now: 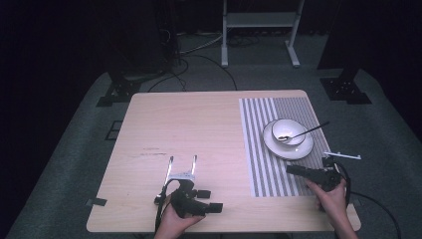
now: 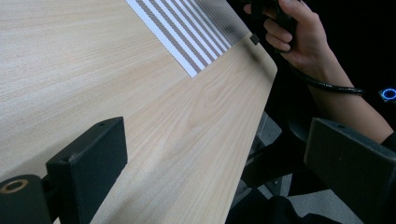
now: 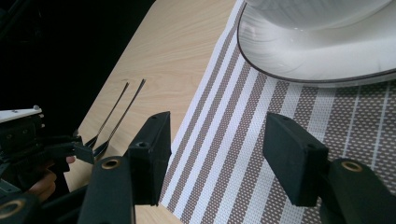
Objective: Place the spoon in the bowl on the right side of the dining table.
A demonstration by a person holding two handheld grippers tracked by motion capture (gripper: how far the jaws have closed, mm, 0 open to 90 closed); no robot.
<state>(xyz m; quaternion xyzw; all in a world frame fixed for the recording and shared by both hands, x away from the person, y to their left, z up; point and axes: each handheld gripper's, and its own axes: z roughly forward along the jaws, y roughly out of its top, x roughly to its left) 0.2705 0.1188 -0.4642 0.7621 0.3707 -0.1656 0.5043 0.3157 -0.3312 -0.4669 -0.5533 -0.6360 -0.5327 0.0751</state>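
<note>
A lab or recording studio, not a home: black drapes wall off the far side, cables (image 1: pixel 199 47) trail across grey carpet (image 1: pixel 74 149), and metal stand legs (image 1: pixel 259 30) surround a lone wooden counter (image 1: pixel 189 129).

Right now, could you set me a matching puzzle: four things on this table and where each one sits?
Things:
1. bowl
2. spoon
3. striped mat
4. two metal utensils

Places:
A. resting in the bowl
B. on the bare table, left of the mat
C. on the plate
D. spread over the table's right side

Pairs: 1-C, 2-A, 3-D, 4-B
</note>
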